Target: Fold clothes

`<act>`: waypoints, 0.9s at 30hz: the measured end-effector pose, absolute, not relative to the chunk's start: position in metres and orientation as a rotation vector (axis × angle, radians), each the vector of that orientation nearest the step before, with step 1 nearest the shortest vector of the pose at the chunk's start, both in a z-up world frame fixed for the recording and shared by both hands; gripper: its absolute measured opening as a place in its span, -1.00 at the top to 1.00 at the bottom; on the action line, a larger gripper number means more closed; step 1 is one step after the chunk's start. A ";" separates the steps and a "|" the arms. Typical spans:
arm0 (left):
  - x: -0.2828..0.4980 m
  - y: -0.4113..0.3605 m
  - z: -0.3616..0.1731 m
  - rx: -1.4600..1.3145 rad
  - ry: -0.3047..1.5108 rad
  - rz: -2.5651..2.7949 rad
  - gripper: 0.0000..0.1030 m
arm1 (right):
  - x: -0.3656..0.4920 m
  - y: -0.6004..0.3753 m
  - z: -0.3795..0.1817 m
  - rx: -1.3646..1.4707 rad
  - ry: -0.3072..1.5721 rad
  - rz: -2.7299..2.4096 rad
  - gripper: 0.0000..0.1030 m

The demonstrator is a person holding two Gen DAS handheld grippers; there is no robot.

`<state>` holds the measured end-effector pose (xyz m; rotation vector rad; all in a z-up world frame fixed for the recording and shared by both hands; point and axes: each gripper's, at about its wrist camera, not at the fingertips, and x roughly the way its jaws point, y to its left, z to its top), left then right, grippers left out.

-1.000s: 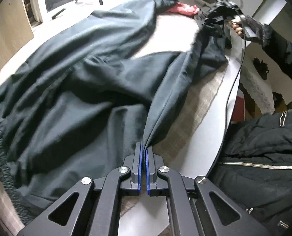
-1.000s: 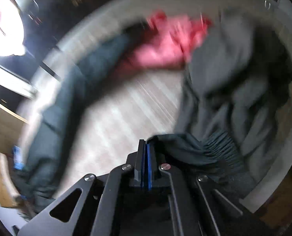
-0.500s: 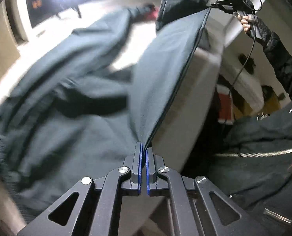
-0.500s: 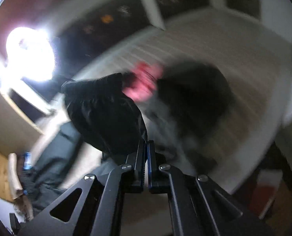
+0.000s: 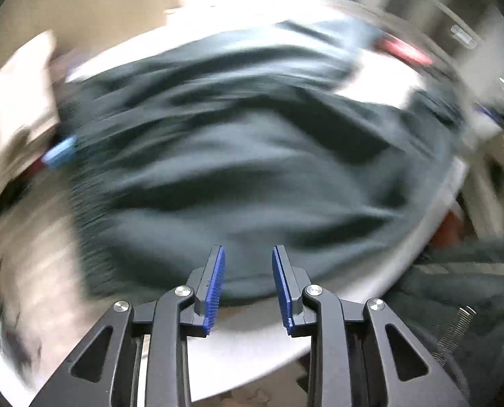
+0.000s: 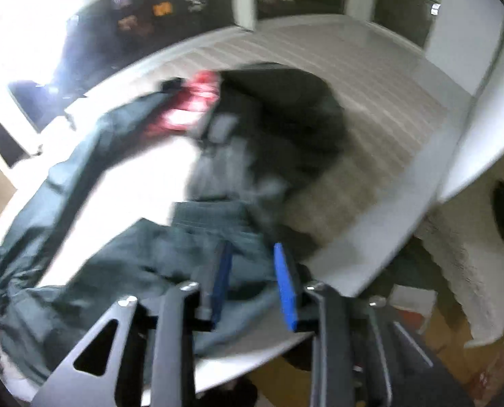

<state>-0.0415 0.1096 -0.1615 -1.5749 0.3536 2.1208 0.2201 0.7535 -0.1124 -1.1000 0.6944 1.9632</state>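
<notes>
The large dark green-grey cloth garment (image 5: 252,156) lies spread over the white table (image 5: 252,349), folded edge nearest, presumably dropped there to finish a fold; the left gripper (image 5: 248,285) and right gripper (image 6: 253,281) both gape, holding nothing; half a second ago both pinched the lifted fabric.

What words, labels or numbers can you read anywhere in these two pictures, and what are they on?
None can be read.
Glowing orange and white signs behind the dark window panes: too blurred to read.
Small pale tag on the white window frame: too small to read.
Dark green garment: no print visible.
</notes>
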 end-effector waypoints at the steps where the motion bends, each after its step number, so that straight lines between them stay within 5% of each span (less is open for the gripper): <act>1: -0.053 0.087 -0.168 -1.622 0.280 2.172 0.47 | 0.208 0.749 -0.113 -1.109 0.700 1.987 0.36; 4: -0.066 0.060 -0.191 -1.644 0.143 2.170 0.47 | 0.177 0.729 -0.115 -1.158 0.668 2.038 0.36; 9: -0.053 0.068 -0.209 -1.654 0.196 2.118 0.47 | 0.166 0.703 -0.117 -1.193 0.466 2.063 0.33; 12: -0.030 0.082 -0.201 -1.602 0.221 2.062 0.47 | 0.175 0.688 -0.121 -1.241 0.317 2.069 0.09; 17: -0.021 0.118 -0.196 -1.594 0.302 1.960 0.47 | 0.163 0.687 -0.148 -1.377 0.096 2.083 0.09; 23: -0.018 0.159 -0.185 -1.602 0.353 1.936 0.47 | 0.142 0.753 -0.158 -1.459 0.100 2.231 0.09; 27: -0.016 0.186 -0.182 -1.602 0.427 1.953 0.43 | 0.113 0.764 -0.186 -1.696 -0.151 2.258 0.09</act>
